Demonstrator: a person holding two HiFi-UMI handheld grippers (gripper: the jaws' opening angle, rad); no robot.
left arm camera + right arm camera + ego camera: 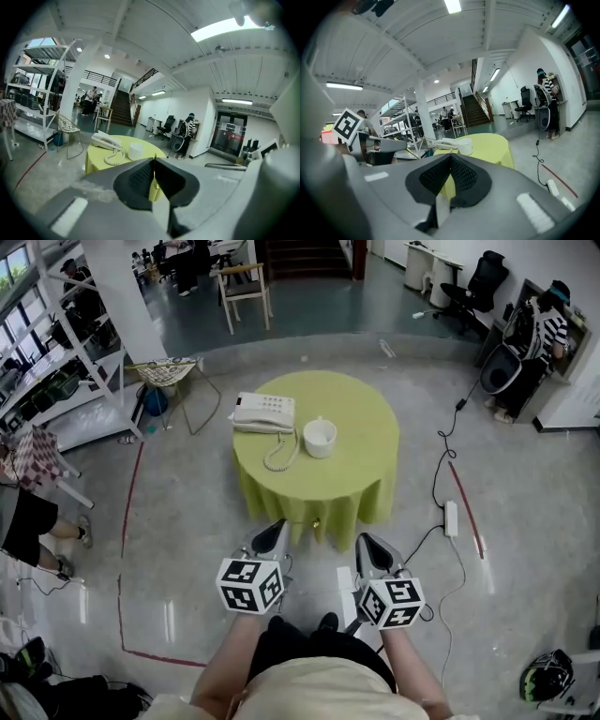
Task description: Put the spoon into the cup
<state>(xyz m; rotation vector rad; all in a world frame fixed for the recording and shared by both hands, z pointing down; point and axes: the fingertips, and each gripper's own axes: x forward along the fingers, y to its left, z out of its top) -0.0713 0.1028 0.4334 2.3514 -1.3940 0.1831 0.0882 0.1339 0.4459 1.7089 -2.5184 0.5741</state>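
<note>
A white cup [320, 438] stands on a round table with a yellow-green cloth [366, 427], beside a white telephone [263, 412]. Both grippers hang side by side short of the table's near edge, above the floor. My left gripper [279, 525] is shut on a thin golden spoon [313, 523], which sticks out sideways to the right from the jaw tips. In the left gripper view the spoon [155, 180] shows as a thin gold line between the closed pads, with the cup [136, 151] ahead. My right gripper [362, 540] is shut with nothing in it.
A white power strip [451, 517] and black cables lie on the floor right of the table. Red tape lines [128, 512] mark the floor on the left. A wire chair [169, 376] and shelving [66, 343] stand at back left. A person stands at far right [548, 329].
</note>
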